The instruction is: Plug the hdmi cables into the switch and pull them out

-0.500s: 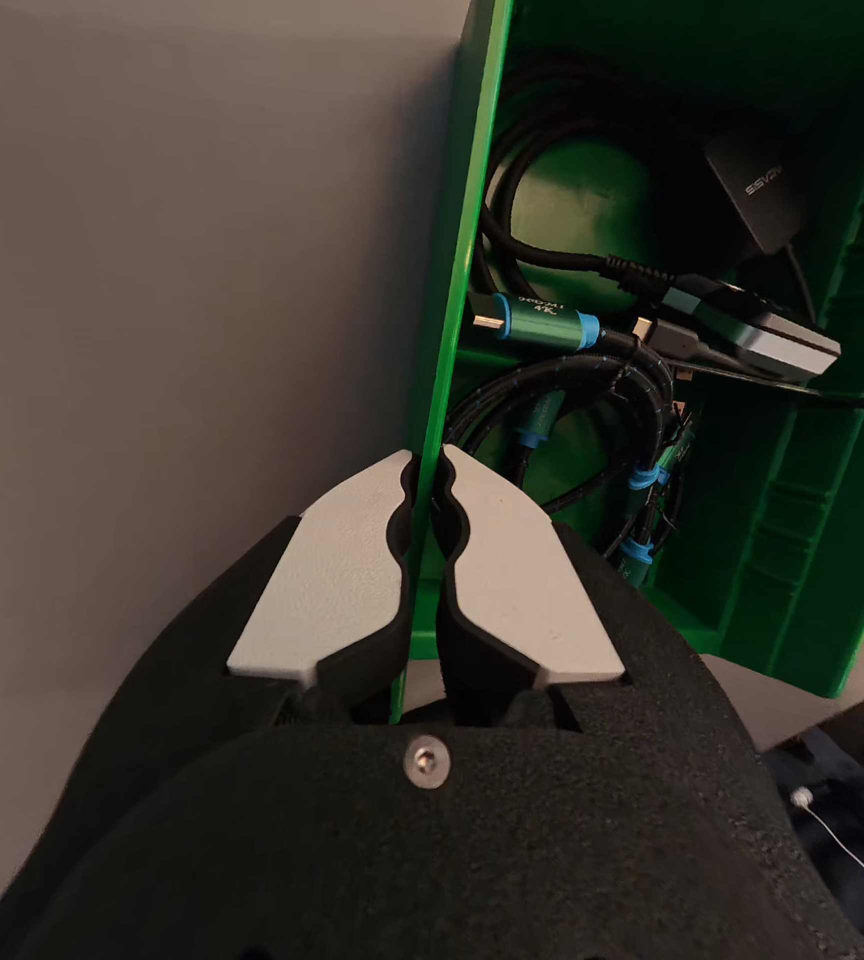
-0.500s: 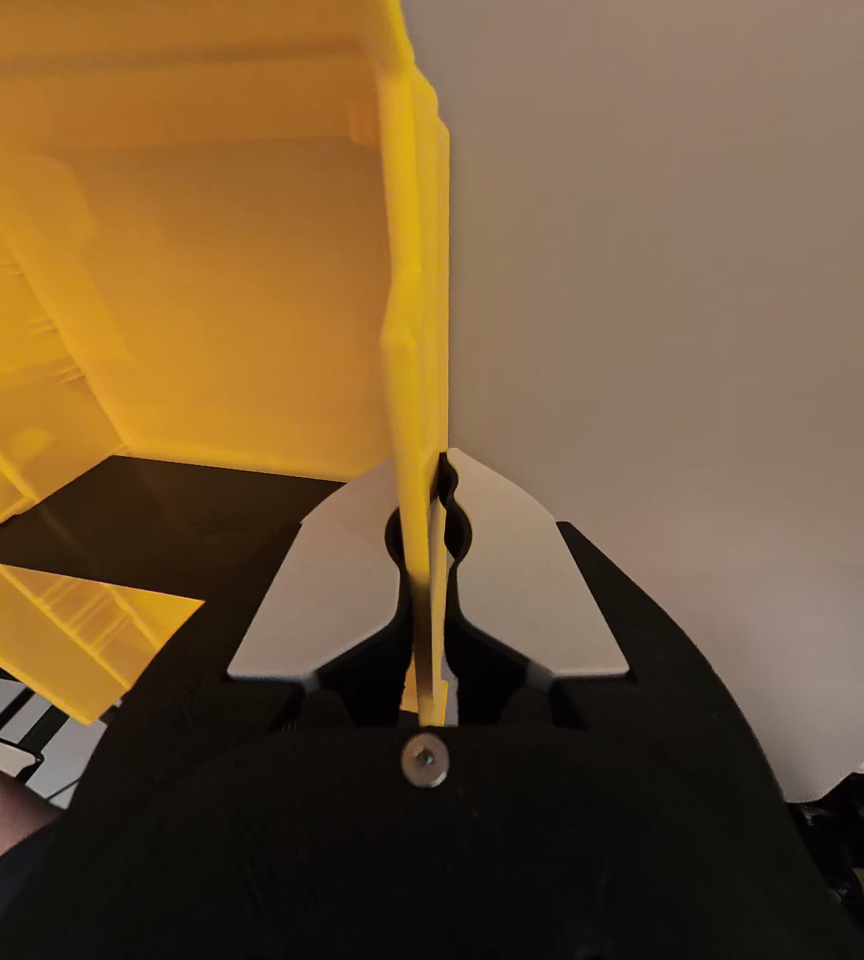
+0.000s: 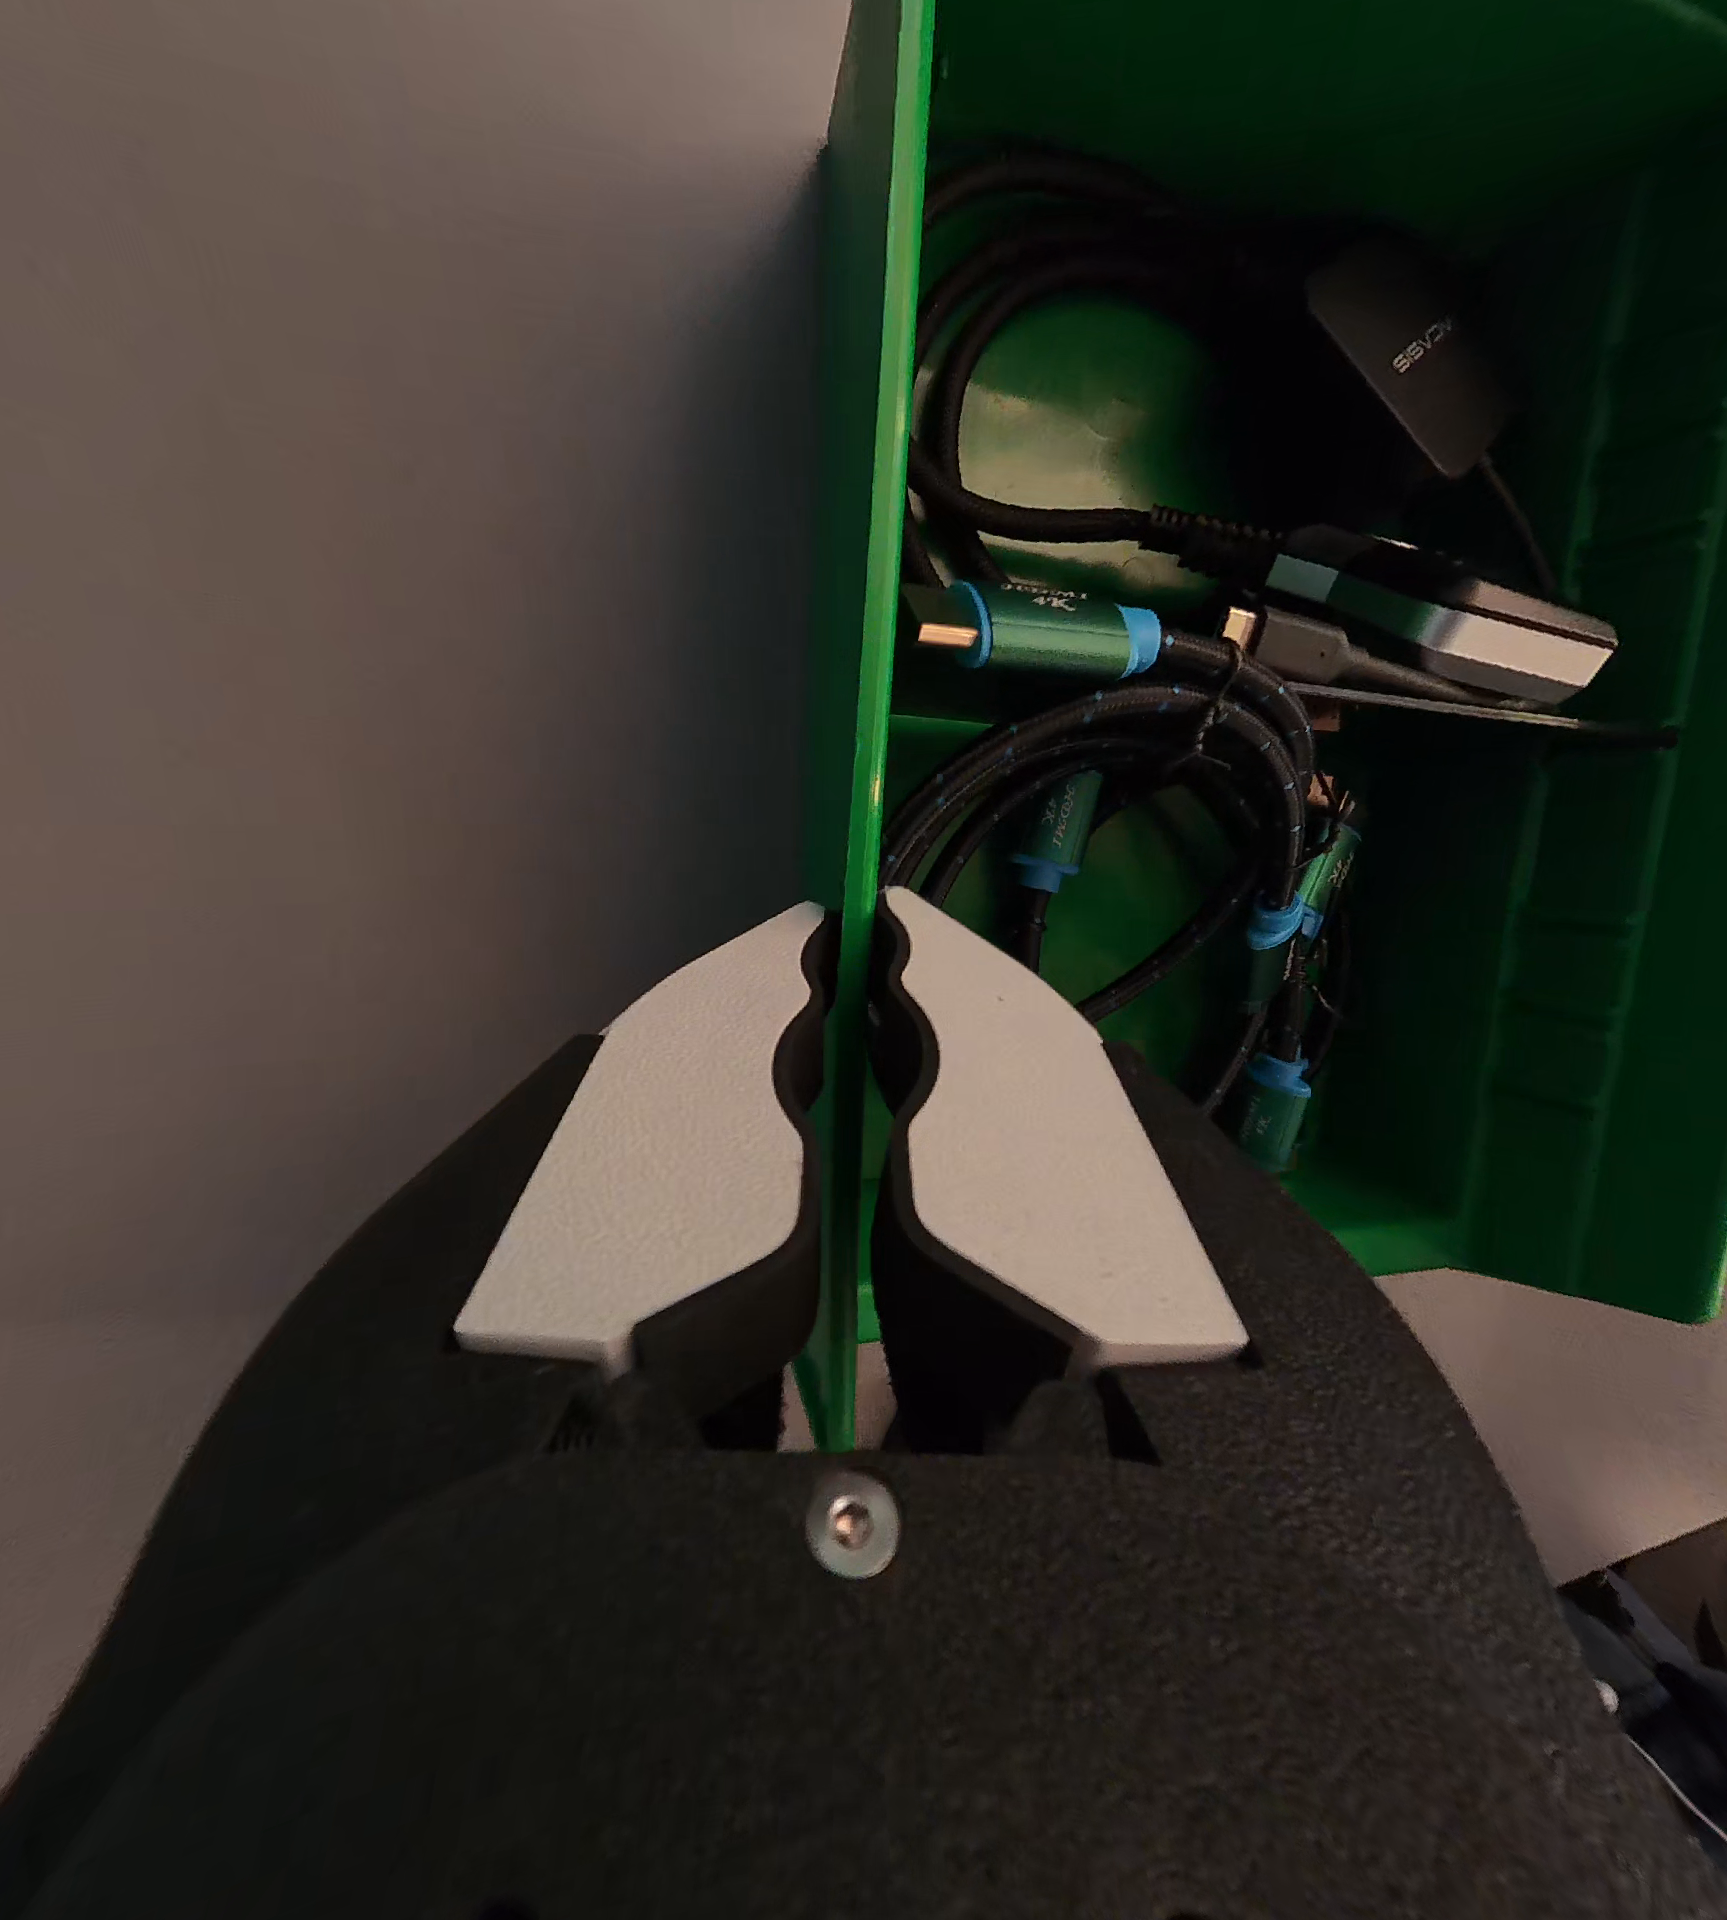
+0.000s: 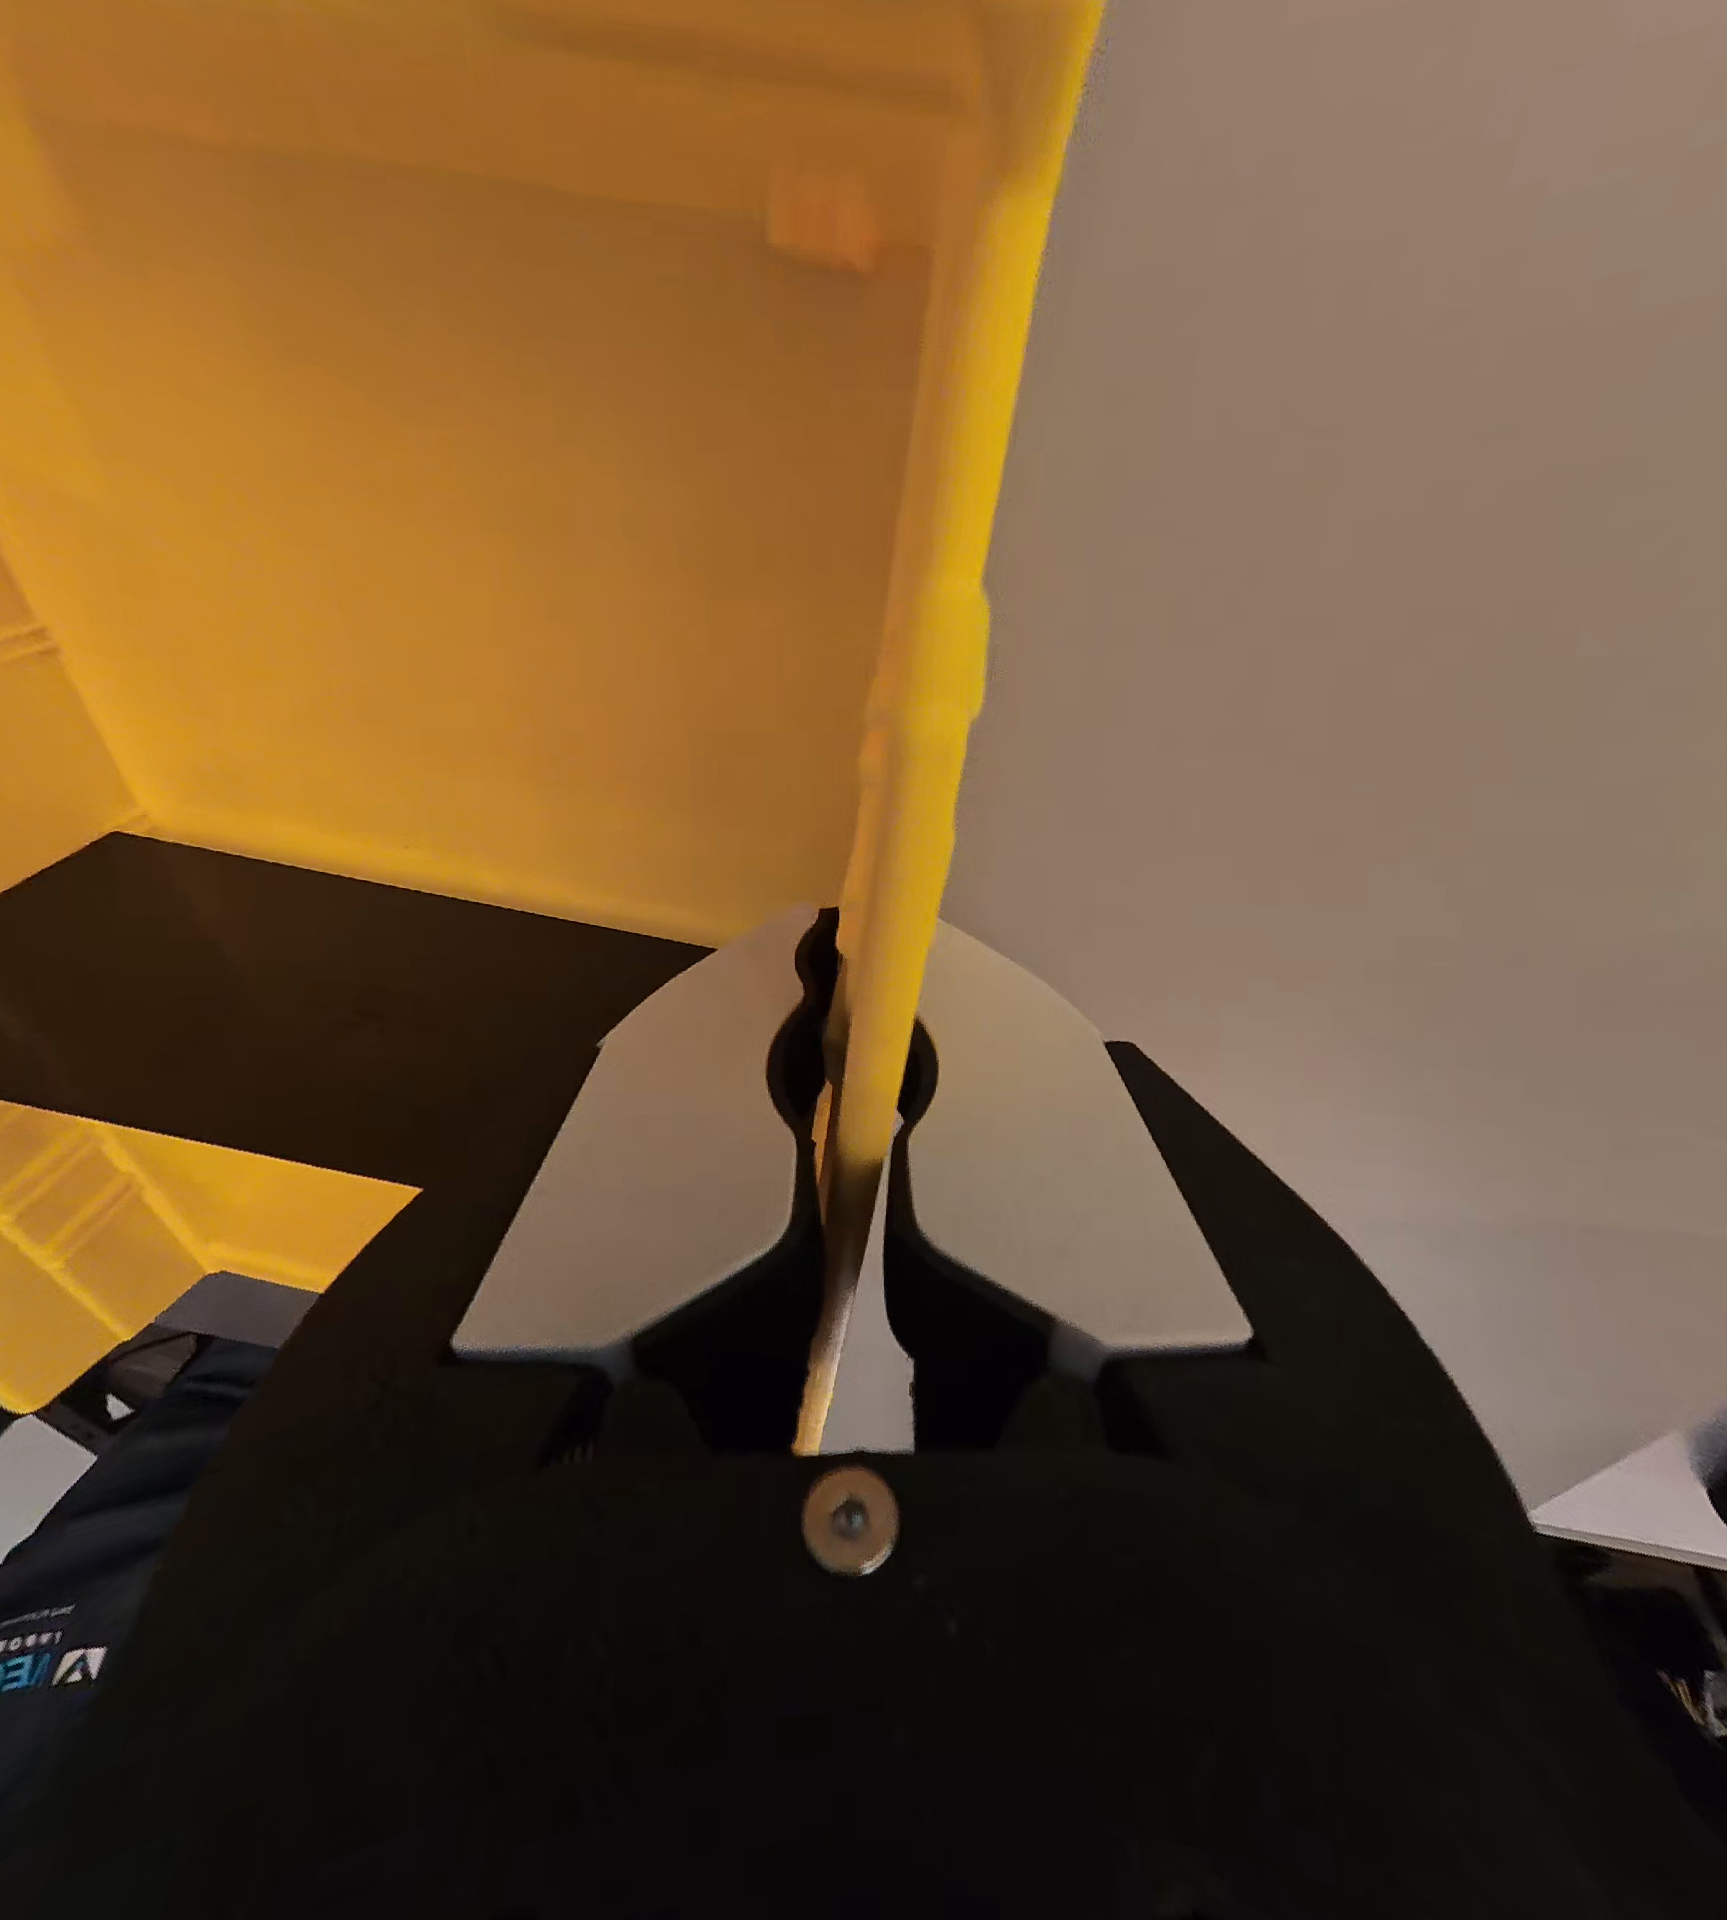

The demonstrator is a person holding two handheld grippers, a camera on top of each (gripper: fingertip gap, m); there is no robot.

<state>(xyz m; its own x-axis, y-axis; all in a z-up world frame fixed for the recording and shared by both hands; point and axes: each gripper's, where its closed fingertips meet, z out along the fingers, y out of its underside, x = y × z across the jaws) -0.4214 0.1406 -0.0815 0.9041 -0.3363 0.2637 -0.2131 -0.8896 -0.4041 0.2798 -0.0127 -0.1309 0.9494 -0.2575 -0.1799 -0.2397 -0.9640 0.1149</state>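
Observation:
My left gripper (image 3: 851,920) is shut on the left wall of a green bin (image 3: 874,520). Inside the bin lie coiled black braided HDMI cables (image 3: 1150,758) with green and blue plugs (image 3: 1051,634), a grey metal switch (image 3: 1461,629) and a black box (image 3: 1410,364). A cable runs into the switch's near end. My right gripper (image 4: 864,920) is shut on the right wall of a yellow bin (image 4: 952,623). The yellow bin shows nothing inside; a black surface (image 4: 267,997) shows through its cut-out front.
A pale tabletop (image 3: 319,623) lies left of the green bin and also shows right of the yellow bin in the right wrist view (image 4: 1410,727). Dark clothing (image 4: 28,1621) is at the lower left, and a table edge (image 4: 1669,1517) at the lower right. The grippers' ends are close to 70 cm from one another.
The yellow bin has tilted in my right gripper, its wall now leaning to the right. The green bin and left gripper have barely moved.

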